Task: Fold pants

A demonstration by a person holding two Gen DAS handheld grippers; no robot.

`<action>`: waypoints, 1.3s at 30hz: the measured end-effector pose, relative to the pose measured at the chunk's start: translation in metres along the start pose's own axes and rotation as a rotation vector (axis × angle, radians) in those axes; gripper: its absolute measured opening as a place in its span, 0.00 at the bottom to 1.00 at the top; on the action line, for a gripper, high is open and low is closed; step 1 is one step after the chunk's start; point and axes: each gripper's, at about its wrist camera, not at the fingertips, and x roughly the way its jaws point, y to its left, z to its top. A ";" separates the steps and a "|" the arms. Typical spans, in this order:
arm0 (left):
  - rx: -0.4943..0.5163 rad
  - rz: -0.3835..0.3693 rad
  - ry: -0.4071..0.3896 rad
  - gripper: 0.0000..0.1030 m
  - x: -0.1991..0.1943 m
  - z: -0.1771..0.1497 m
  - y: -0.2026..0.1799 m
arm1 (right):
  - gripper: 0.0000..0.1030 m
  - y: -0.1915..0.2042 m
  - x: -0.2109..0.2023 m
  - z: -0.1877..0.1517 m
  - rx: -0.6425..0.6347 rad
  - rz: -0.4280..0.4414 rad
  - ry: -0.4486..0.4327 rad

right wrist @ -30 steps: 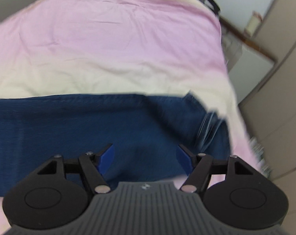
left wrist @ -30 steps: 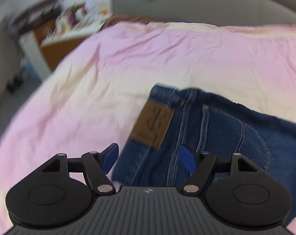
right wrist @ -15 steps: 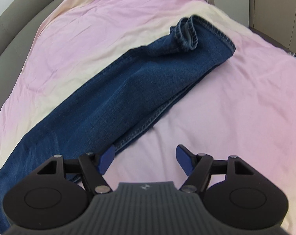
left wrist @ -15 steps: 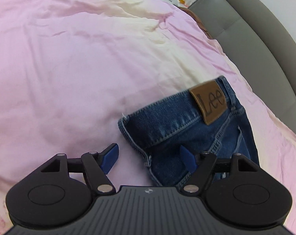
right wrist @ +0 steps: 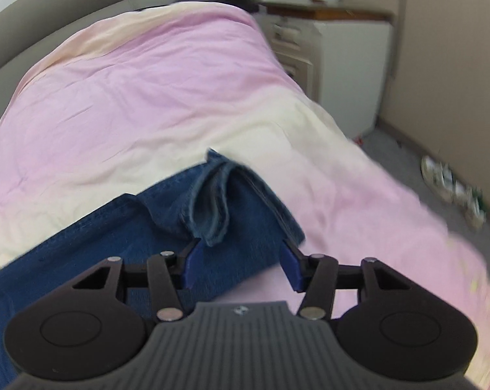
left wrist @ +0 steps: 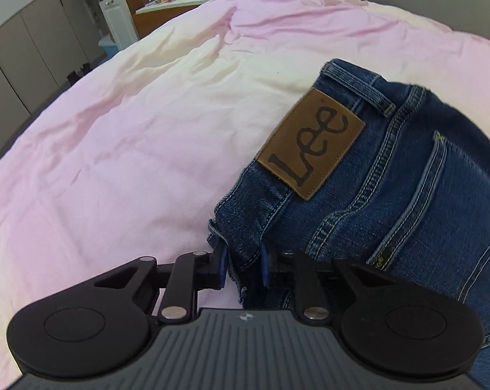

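While one pair of dark blue denim jeans (left wrist: 391, 195) lies on the pink-and-cream bedsheet (left wrist: 131, 130) | left gripper (left wrist: 244, 268) clamped on waistband corner at 6 o'clock, one brown leather patch (left wrist: 311, 144) at 1 o'clock | right gripper (right wrist: 240, 265) spread wide over the leg hems (right wrist: 212, 208), at 12 o'clock, gripping nothing

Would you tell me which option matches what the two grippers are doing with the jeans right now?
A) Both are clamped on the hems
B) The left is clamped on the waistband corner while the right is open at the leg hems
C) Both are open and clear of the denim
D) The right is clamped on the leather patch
B: the left gripper pinches the waistband corner of the jeans, while the right gripper has its jaws spread at the leg hems.
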 end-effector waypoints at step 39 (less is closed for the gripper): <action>0.678 -0.323 -0.276 0.36 -0.173 -0.142 -0.090 | 0.28 -0.010 -0.033 -0.068 -0.156 0.111 0.100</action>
